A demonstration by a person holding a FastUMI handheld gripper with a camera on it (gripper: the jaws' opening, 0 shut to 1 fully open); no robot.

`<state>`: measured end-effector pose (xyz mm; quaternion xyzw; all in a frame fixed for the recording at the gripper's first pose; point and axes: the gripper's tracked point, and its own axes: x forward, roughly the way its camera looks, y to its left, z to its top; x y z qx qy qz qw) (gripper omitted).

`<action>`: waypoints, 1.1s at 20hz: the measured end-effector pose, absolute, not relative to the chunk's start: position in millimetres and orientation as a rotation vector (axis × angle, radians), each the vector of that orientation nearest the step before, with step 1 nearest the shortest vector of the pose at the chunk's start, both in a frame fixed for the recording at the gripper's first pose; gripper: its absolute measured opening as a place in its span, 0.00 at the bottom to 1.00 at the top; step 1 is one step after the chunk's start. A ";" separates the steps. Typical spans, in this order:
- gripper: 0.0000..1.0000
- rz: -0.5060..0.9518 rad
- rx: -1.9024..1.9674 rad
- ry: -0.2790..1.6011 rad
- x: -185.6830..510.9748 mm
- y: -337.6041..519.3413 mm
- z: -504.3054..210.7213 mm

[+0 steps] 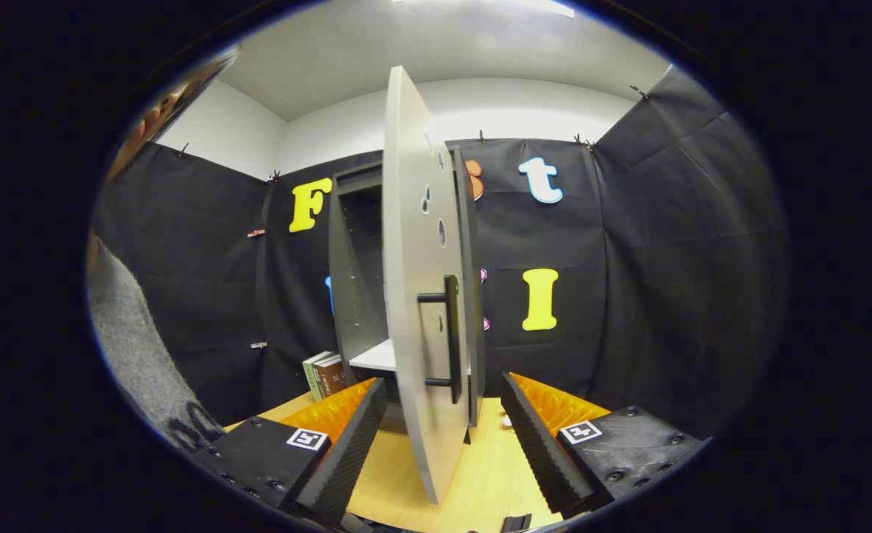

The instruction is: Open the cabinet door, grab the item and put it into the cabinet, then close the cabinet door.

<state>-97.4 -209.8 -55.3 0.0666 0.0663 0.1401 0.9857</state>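
Observation:
A grey cabinet (pixel 354 274) stands on the wooden table (pixel 480 474) just ahead of me. Its door (pixel 414 296) is swung open toward me, edge-on, and its free edge reaches down between my two fingers. A black bar handle (pixel 449 337) sits on the door's right face. My gripper (pixel 440 444) is open, with the door's edge in the gap and neither finger pressing on it. Inside the cabinet a pale shelf (pixel 374 357) shows. A few upright books (pixel 325 376) stand to the left of the cabinet, beyond my left finger.
A person's grey sleeve (pixel 136 348) hangs at the left, close to my left finger. Black cloth walls close the booth behind and to both sides of the cabinet.

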 end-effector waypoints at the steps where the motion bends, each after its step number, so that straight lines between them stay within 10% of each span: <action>1: 0.98 0.284 0.136 0.139 -91.4 -215.3 -58.7; 22: 0.98 0.526 0.098 0.203 -32.5 -115.6 -93.3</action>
